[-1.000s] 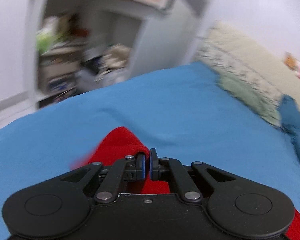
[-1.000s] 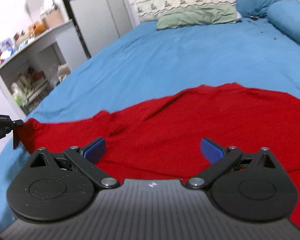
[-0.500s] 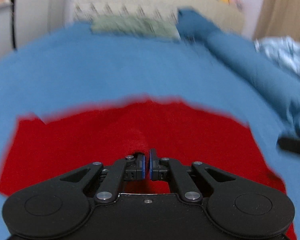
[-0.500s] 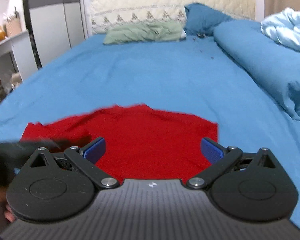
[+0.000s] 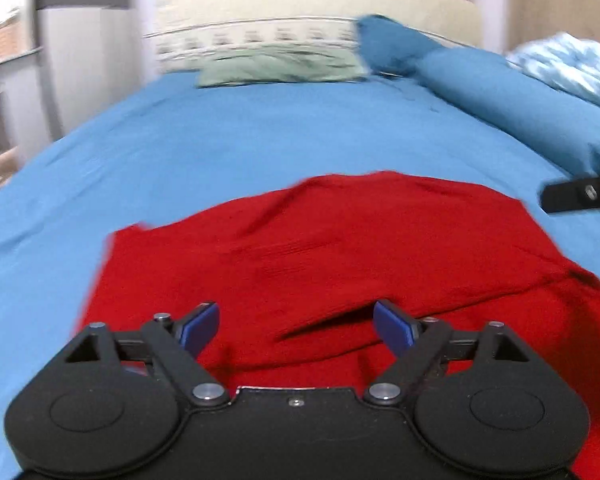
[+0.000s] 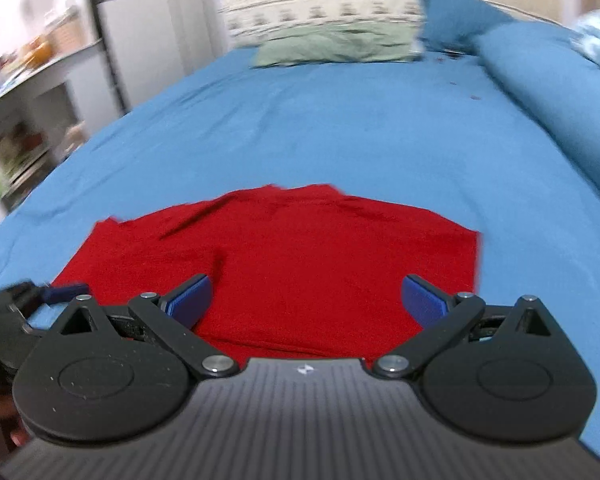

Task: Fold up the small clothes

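A red garment lies folded on the blue bed sheet, with a loose fold edge near its front. My left gripper is open and empty, just above the garment's near edge. My right gripper is open and empty over the near side of the same garment. The right gripper's tip shows at the right edge of the left wrist view. The left gripper shows at the left edge of the right wrist view.
A green pillow and a blue pillow lie at the headboard. A rolled blue duvet runs along the right side. Shelves and a cabinet stand left of the bed.
My left gripper was shut on the red garment's corner, carried it across over the garment, and has now opened and let it go. The right gripper stayed open.
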`<control>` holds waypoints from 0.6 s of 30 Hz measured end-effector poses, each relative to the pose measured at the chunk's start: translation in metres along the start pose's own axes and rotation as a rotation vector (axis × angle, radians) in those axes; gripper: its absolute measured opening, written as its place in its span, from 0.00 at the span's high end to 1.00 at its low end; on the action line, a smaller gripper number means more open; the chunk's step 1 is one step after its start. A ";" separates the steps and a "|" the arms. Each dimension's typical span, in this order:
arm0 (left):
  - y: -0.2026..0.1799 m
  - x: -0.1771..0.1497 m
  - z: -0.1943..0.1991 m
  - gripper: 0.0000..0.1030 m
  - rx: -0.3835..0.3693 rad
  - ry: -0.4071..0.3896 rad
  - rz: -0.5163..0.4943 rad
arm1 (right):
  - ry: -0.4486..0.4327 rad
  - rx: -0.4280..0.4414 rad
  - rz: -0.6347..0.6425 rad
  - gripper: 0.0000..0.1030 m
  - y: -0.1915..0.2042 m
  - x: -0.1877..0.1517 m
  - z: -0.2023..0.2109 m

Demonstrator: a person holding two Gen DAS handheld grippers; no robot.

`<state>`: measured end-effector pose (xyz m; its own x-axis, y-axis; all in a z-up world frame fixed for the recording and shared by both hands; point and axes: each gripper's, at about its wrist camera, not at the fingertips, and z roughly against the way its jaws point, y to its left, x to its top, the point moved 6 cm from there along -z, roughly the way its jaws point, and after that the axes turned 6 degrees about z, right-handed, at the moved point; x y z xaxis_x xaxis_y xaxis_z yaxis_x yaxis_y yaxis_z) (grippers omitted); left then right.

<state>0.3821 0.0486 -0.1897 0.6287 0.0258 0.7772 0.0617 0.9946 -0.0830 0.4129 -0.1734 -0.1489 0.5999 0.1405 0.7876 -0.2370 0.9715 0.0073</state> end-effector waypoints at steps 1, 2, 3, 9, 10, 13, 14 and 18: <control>0.015 -0.005 0.000 0.15 0.029 0.012 0.038 | 0.016 0.015 0.040 0.00 0.011 0.001 -0.006; 0.027 -0.010 -0.002 0.15 0.054 0.016 0.062 | 0.034 0.029 0.087 0.00 0.023 0.001 -0.014; 0.037 -0.015 -0.003 0.15 0.078 0.016 0.081 | 0.051 0.039 0.129 0.00 0.035 0.001 -0.022; 0.071 -0.040 -0.006 0.16 0.125 0.046 0.126 | 0.145 0.062 0.383 0.00 0.104 -0.007 -0.077; 0.070 -0.037 -0.009 0.17 0.129 0.049 0.116 | 0.152 0.061 0.424 0.04 0.113 -0.009 -0.084; 0.080 -0.040 -0.012 0.19 0.122 0.051 0.101 | 0.183 0.056 0.528 0.13 0.135 -0.016 -0.104; 0.084 -0.041 -0.012 0.19 0.117 0.050 0.110 | 0.198 0.055 0.556 0.18 0.141 -0.020 -0.109; 0.090 -0.037 -0.013 0.22 0.122 0.042 0.120 | 0.202 0.043 0.615 0.25 0.158 -0.025 -0.124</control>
<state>0.3745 0.1364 -0.2338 0.6583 0.1432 0.7390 -0.1084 0.9895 -0.0952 0.4551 0.0002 -0.2438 0.4760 0.7057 0.5248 -0.6108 0.6946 -0.3800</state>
